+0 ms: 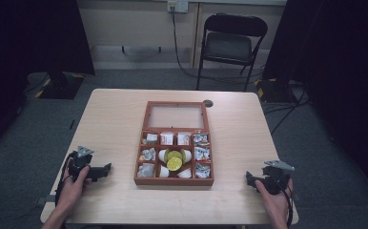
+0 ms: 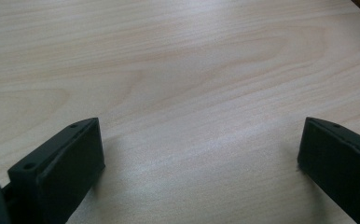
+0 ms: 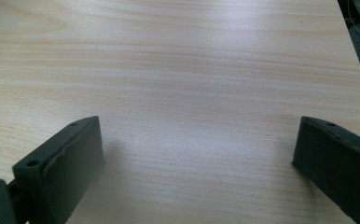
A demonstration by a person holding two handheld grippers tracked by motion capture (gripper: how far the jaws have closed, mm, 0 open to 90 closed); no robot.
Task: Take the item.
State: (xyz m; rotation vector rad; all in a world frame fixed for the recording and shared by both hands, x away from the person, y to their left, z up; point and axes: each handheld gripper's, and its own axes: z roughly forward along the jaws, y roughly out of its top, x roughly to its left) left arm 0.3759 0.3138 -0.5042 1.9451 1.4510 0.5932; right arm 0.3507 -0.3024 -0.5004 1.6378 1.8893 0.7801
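An open wooden compartment box (image 1: 174, 180) sits in the middle of the table, its glass-paned lid (image 1: 176, 116) laid flat behind it. Small packets fill the side and back cells; white cups and a lime (image 1: 174, 163) lie in the centre cell. My left gripper (image 1: 107, 168) rests low on the table, left of the box, jaws wide apart over bare wood (image 2: 197, 140). My right gripper (image 1: 249, 179) rests near the front right, right of the box, also open with nothing between its jaws (image 3: 194, 140).
The light wooden table (image 1: 115, 119) has bare room on both sides of the box. A black folding chair (image 1: 230, 43) stands beyond the far edge. Cables run over the grey floor at the right. The table's right edge (image 3: 355, 51) shows in the right gripper view.
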